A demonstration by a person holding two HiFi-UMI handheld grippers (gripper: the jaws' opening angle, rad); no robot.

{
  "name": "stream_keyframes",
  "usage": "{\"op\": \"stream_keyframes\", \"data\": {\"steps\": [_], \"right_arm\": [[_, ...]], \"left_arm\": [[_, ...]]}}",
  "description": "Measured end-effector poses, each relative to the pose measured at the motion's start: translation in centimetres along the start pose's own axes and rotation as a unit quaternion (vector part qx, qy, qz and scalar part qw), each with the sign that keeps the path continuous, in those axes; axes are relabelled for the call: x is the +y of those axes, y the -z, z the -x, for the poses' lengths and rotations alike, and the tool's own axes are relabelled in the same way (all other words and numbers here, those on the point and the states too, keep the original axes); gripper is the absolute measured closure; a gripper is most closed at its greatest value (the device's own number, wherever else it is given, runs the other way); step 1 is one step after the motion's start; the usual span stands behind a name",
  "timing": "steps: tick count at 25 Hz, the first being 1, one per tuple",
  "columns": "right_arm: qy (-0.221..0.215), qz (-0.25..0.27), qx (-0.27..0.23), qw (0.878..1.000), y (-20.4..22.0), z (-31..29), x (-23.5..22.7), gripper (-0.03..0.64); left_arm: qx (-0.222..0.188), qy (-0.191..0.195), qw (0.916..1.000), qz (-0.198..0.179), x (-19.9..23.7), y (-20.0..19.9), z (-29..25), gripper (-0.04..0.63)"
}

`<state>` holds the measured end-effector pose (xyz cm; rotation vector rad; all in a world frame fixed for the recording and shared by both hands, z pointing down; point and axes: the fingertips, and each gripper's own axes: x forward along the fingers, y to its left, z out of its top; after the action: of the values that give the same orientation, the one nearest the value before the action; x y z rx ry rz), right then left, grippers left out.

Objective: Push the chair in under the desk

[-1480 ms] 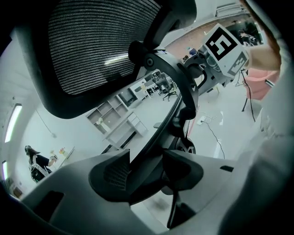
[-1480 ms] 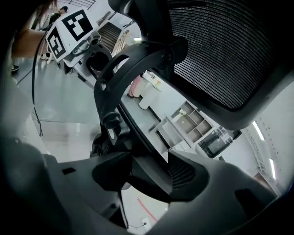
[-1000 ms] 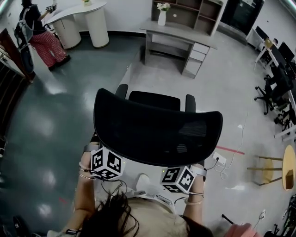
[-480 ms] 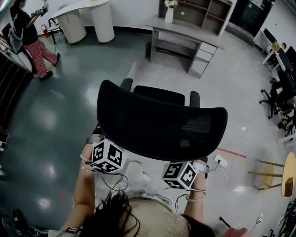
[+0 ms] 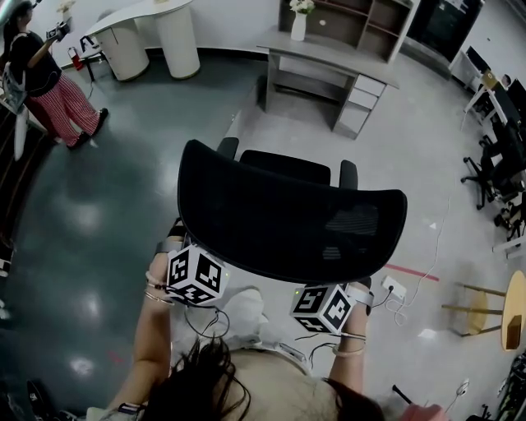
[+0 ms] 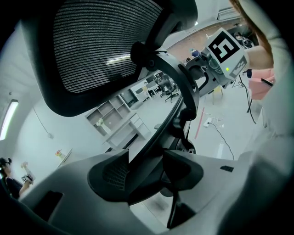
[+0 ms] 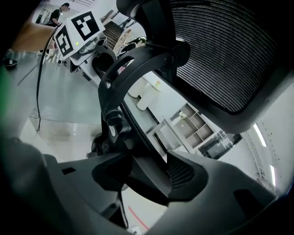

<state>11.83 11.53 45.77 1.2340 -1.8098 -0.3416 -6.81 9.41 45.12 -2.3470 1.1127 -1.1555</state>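
Plainly the chair was not home yet: it stood out in the open room with its mesh back toward the person holding the grippers and its seat facing the desk, which stood well beyond the chair's front. Behind the chair's back, the left gripper had its jaws closed on a dark strut of the back frame, and the right gripper was clamped the same way on its own side. I took that paired hold, low and behind, as a way to keep the chair straight while it was driven forward, since a one-sided push would likely swing it on its base. The floor was glossy and dark to the chair's left and paler ahead of it, so I expected it to roll easily. Far off to the chair's front left stood a white curved counter and another person. A white vase stood on the desk, and a power strip with its cable lay just right of the chair.
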Motion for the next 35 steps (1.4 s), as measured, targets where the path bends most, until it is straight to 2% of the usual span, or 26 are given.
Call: {"op": "stream_keyframes", "data": {"steps": [26, 35], "right_arm": [[0.017, -0.024, 0.015, 0.999, -2.5, -6.8, -3.7, 0.382], [0.018, -0.029, 0.021, 0.999, -2.2, -8.4, -4.9, 0.382]], "left_arm": [[-0.018, 0.008, 0.9996, -0.020, 6.2, -0.7, -6.2, 0.374], [-0.031, 0.005, 0.9992, -0.023, 6.8, -1.2, -7.8, 0.374]]}}
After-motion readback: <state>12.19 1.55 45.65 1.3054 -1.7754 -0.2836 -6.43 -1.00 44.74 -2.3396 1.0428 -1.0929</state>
